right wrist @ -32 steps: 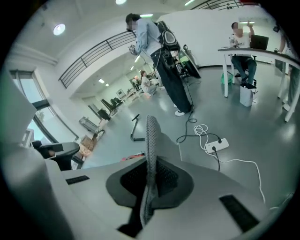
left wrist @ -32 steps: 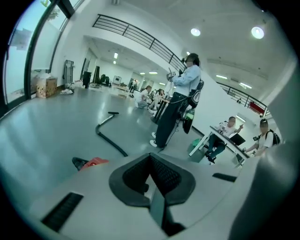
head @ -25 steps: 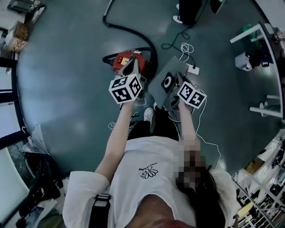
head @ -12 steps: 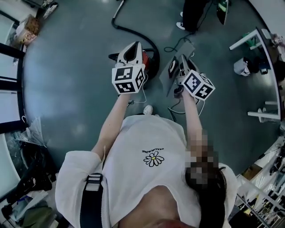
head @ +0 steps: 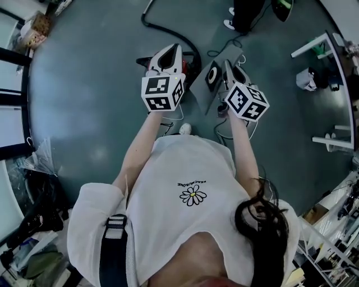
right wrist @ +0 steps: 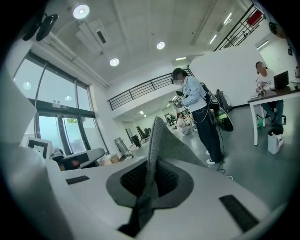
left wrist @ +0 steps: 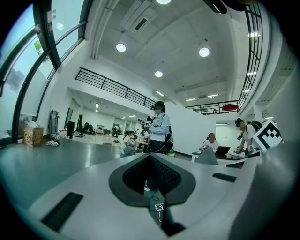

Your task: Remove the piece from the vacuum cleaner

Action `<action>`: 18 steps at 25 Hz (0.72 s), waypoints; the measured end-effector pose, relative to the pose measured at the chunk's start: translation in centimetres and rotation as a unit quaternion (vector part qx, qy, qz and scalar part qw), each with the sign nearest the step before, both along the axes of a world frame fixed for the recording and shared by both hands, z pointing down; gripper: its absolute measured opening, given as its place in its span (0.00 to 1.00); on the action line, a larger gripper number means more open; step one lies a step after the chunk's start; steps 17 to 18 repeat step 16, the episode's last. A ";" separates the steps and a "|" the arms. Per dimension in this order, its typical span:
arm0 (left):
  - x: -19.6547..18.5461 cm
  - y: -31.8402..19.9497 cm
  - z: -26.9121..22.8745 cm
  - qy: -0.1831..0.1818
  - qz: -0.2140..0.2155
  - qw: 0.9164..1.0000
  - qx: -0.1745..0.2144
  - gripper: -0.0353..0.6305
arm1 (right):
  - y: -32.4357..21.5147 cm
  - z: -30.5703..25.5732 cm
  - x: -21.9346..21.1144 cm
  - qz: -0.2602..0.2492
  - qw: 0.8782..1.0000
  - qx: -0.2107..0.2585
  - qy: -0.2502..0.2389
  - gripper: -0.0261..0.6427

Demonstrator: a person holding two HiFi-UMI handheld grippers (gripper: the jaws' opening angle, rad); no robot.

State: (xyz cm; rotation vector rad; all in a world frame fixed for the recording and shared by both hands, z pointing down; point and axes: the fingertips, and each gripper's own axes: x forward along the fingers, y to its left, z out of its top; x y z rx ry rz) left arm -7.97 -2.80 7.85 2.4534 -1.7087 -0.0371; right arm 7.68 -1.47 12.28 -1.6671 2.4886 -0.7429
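Observation:
My right gripper [head: 228, 68] is shut on a thin grey flat piece [head: 208, 78] with a black ring on it, held up over the floor. In the right gripper view the piece [right wrist: 158, 138] stands edge-on between the pads and sticks out past the fingertips. My left gripper [head: 170, 55] hangs beside it on the left, open a little with nothing between its jaws. In the left gripper view the floor and a cable show through the gap of the left gripper [left wrist: 151, 161]. The red vacuum cleaner [head: 189, 63] lies on the floor, mostly hidden behind the left gripper. Its black hose [head: 167, 35] curves away.
Cables [head: 224, 53] trail on the floor by the vacuum. A standing person's legs [head: 242, 14] are at the top. A white table frame [head: 331, 53] stands at right, and boxes [head: 35, 27] sit at top left. A person [right wrist: 197, 119] stands ahead.
Both grippers rose and moved forward. The grey piece went up with the right gripper and tilted. The left gripper now covers most of the red vacuum.

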 end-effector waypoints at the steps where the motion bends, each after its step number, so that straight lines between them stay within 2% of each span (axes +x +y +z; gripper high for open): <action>1: -0.2 0.0 0.0 0.002 -0.002 1.000 -0.001 0.06 | 0.0 -0.1 -0.2 -0.001 1.000 0.001 -0.001 0.07; 6: 0.3 0.0 0.2 0.009 0.018 1.000 0.006 0.06 | -0.5 -0.8 -0.3 0.001 1.000 0.006 -0.009 0.07; 9: 0.8 -0.1 0.0 0.000 0.032 0.999 0.017 0.06 | -0.8 -0.9 -0.3 0.005 1.000 0.006 -0.016 0.07; 18: 1.0 -1.0 -0.1 -0.004 0.039 0.999 0.017 0.06 | -1.1 -1.8 -0.2 0.011 1.000 0.012 -0.025 0.07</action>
